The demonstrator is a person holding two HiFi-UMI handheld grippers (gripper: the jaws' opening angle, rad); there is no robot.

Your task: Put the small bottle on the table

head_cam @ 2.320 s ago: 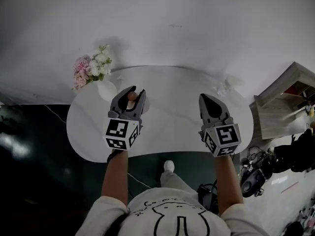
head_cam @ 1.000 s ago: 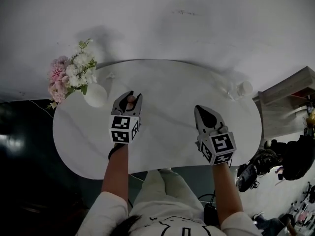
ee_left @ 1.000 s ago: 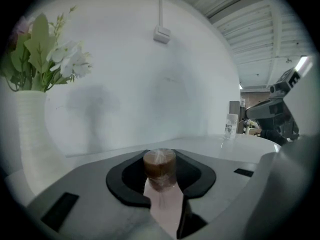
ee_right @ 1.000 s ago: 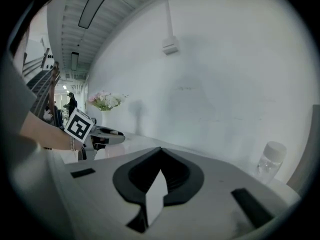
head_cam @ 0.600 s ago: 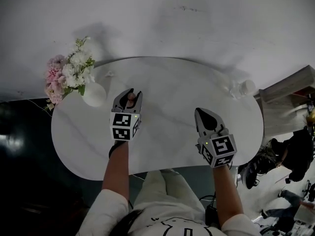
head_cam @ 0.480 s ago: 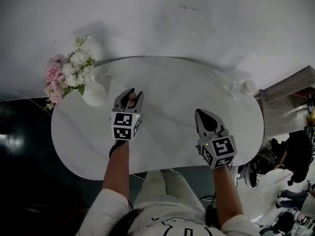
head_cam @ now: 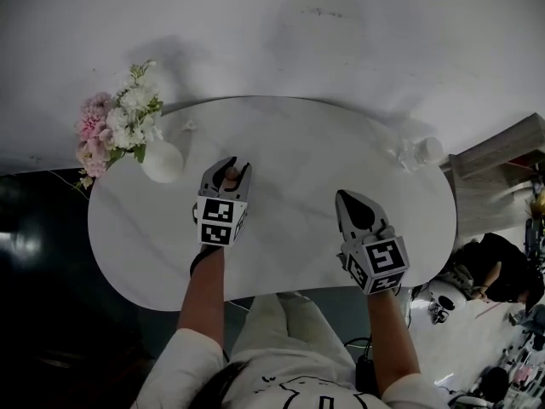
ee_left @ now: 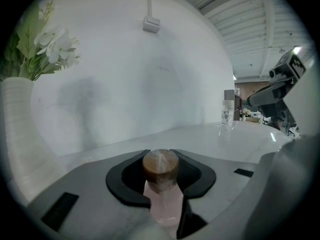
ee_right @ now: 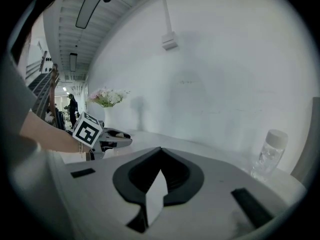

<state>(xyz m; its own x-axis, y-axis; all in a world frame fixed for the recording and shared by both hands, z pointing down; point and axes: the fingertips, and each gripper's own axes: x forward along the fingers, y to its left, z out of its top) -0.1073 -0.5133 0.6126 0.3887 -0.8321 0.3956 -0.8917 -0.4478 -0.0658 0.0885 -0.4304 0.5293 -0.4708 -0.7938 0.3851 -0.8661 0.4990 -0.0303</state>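
A small pink bottle [ee_left: 162, 199] with a brown round cap [ee_left: 160, 166] stands upright between the pads of my left gripper [ee_left: 161, 156], which is shut on it. In the head view the left gripper [head_cam: 226, 174] hangs over the left middle of the white oval table [head_cam: 289, 143], and only the bottle's cap [head_cam: 230, 175] shows there. Whether the bottle's base touches the tabletop is hidden. My right gripper [head_cam: 355, 201] is over the table's right front, shut, with nothing between its tips [ee_right: 160, 151].
A white vase [head_cam: 163, 162] of pink and white flowers [head_cam: 119, 124] stands at the table's far left, close to the left gripper. A clear plastic bottle [head_cam: 422, 152] stands at the far right edge. A wooden shelf [head_cam: 502, 156] lies beyond the table on the right.
The left gripper has drifted slightly to the right with the bottle still in it. The right gripper has hardly moved.
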